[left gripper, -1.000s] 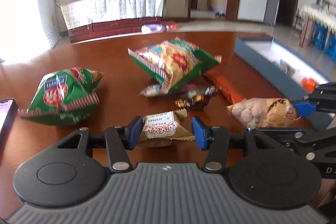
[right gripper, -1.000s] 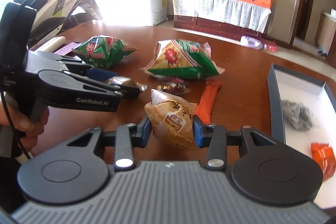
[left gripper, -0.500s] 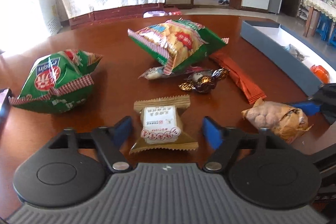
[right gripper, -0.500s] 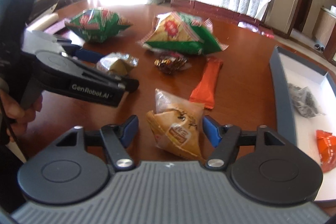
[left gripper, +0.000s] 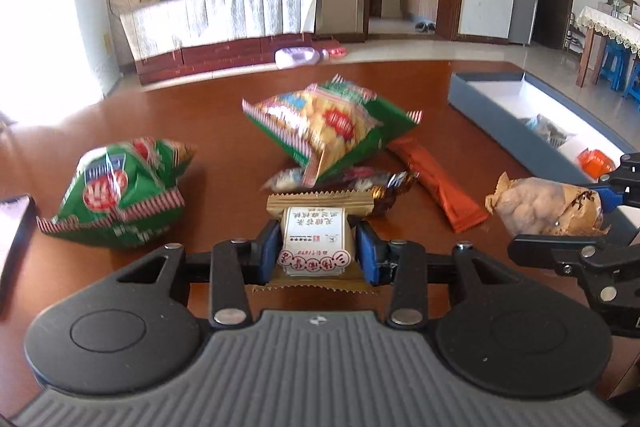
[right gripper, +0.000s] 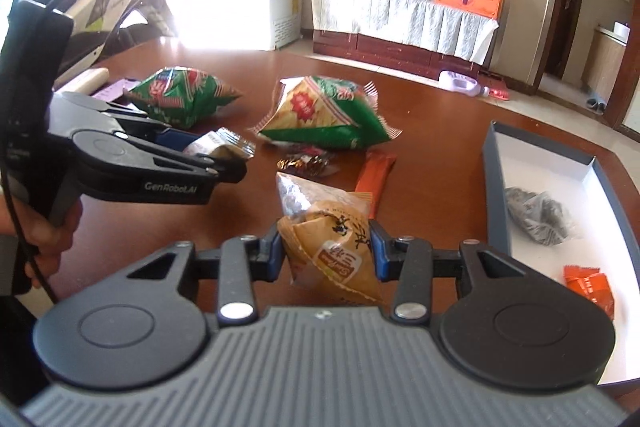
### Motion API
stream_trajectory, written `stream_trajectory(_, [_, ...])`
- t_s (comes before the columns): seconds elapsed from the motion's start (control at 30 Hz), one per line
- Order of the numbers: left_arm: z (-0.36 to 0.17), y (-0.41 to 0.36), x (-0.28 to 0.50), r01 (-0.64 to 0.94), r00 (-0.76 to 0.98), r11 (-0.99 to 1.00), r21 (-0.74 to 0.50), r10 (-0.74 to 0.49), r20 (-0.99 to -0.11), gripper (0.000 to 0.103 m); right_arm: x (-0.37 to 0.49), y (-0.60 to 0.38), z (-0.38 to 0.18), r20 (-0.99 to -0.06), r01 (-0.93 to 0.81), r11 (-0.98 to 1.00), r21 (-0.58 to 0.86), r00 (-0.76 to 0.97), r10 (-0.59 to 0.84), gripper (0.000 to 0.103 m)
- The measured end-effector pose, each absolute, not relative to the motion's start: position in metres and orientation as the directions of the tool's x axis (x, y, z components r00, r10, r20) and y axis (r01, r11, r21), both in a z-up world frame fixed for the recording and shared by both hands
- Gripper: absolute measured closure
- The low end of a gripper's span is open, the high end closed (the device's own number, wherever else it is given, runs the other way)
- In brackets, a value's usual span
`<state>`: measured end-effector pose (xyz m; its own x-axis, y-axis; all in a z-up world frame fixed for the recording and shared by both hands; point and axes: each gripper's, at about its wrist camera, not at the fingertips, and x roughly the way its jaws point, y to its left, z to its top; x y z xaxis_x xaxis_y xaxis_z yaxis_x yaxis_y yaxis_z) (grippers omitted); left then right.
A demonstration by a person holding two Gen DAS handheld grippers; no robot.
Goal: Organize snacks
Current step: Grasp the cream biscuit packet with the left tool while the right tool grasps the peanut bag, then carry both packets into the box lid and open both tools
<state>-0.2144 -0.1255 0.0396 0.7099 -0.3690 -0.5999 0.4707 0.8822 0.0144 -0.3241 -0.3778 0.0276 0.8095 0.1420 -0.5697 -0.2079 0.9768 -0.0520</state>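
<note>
the left tool (left gripper: 316, 253) is closed on a small gold cake packet (left gripper: 314, 239) with a white label, its blue pads pressing the packet's two sides; the packet's crimped top edge sticks out ahead of the pads and its bottom edge shows just under them. from the right wrist view the left tool (right gripper: 224, 163) shows from the side with the same packet (right gripper: 218, 147) at its tip, above the brown bench (right gripper: 432, 147).

the right tool (right gripper: 326, 253) is closed on a tan snack bag (right gripper: 328, 243), one pad on each side of its middle; the bag's clear pointed end reaches forward past the pads. in the left wrist view that bag (left gripper: 544, 207) hangs at the right, near the long side of the grey tray (left gripper: 504, 123), with the right tool (left gripper: 588, 223) behind it.

on the bench (left gripper: 200, 115), toward its middle, lies a big green chip bag (left gripper: 328, 123); a second green chip bag (left gripper: 120, 191) lies nearer the left edge. an orange stick packet (left gripper: 436, 179) lies at a slant just right of the middle bag, and a dark foil candy (left gripper: 388, 191) sits just beyond the gold packet. the tray sits along the bench's right edge and holds a grey wrapped snack (right gripper: 536, 215) and an orange wrapped snack (right gripper: 588, 285), apart from each other.
</note>
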Motion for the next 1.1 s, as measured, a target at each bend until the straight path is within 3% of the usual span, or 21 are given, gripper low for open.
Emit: stream_trajectory(1.1, [0.08,-0.246,-0.239,0.606,0.693,0.796,0.012,-0.52,-0.5,0.056,-0.371,-0.472,0.055,-0.443,-0.003,1.0,-0.007,0.897,0.0,0.058])
